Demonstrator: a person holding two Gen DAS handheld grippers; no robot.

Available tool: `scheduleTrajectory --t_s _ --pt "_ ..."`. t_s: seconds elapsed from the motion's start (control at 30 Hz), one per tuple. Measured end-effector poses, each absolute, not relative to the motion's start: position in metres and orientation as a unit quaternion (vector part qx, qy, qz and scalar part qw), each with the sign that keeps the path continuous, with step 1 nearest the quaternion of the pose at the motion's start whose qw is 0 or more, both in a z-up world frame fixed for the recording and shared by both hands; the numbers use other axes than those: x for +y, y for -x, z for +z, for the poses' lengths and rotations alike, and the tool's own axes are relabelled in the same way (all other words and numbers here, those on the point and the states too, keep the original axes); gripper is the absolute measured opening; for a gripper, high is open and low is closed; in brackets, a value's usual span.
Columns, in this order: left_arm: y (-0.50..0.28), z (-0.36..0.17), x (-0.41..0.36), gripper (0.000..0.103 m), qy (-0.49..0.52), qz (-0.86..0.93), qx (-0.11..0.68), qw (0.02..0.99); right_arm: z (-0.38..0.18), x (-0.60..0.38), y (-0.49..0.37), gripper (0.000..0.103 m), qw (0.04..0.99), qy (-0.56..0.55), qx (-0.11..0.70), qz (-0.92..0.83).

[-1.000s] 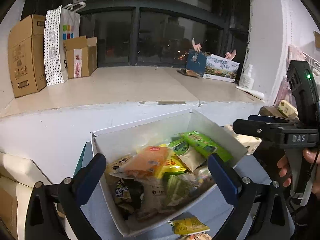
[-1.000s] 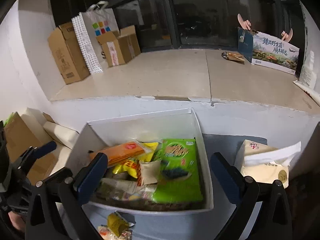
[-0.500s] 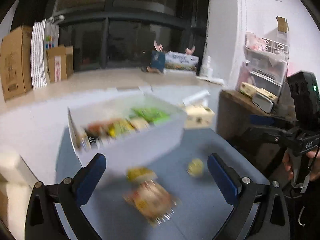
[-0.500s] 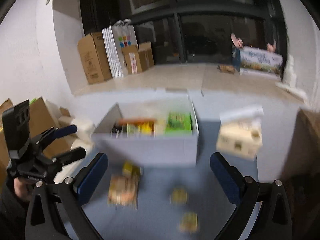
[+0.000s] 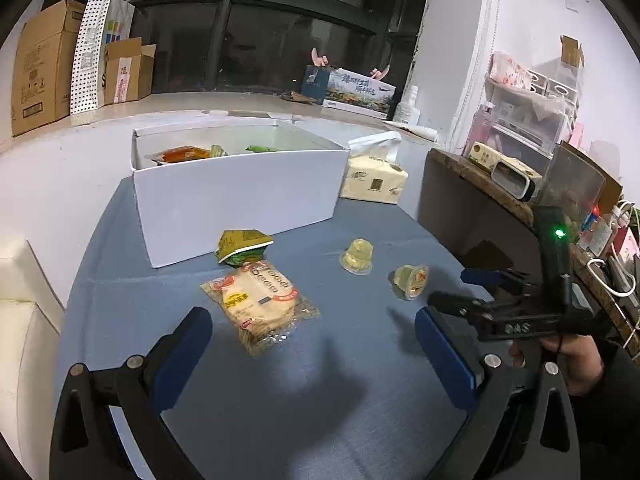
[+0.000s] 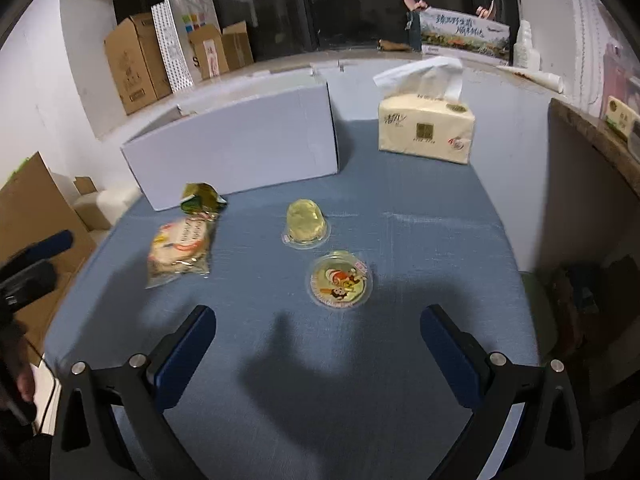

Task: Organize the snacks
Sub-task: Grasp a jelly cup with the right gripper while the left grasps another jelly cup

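A white box holding several snack packs stands at the back of the blue table; it also shows in the right wrist view. In front of it lie a green-yellow packet, a clear cracker pack, an upside-down jelly cup and a jelly cup on its side. My left gripper is open and empty above the table, just short of the cracker pack. My right gripper is open and empty, just short of the labelled jelly cup.
A tissue pack stands right of the box. A wooden shelf with clutter borders the table's right side. Cardboard boxes and a paper bag sit on the window ledge. A cardboard box stands to the left.
Both grippers have pulled back and lowered from over the white box to low over the front of the table. The loose snacks now lie ahead of the fingers.
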State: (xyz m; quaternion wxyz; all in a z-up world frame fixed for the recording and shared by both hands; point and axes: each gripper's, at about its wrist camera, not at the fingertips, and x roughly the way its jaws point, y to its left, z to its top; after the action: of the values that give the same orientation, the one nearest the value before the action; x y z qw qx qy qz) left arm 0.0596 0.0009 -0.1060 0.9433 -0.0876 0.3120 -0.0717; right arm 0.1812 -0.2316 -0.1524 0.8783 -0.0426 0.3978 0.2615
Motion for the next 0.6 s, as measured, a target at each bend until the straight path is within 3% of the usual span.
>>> scheduleTrajectory --t_s 0.3,0.37,0.4,0.6 --pt "-0.065 -0.113 0.006 0.103 0.09 -0.069 0.324 0.939 -0.184 -0.211 -0.225 0.103 0.861 0.04 0.438 0.255" --pt "-0.067 -0.114 0.004 0.103 0.087 -0.069 0.326 0.939 -0.188 -0.211 -0.226 0.084 0.864 0.044 0.438 0.243" --pt "-0.068 -0.115 0.004 0.103 0.086 -0.069 0.327 0.938 -0.186 -0.212 -0.225 0.05 0.87 0.054 0.431 0.232" --pt "-0.092 -0.112 -0.018 0.103 0.057 -0.103 0.334 0.935 -0.168 -0.23 -0.204 0.05 0.872 0.035 0.41 0.264"
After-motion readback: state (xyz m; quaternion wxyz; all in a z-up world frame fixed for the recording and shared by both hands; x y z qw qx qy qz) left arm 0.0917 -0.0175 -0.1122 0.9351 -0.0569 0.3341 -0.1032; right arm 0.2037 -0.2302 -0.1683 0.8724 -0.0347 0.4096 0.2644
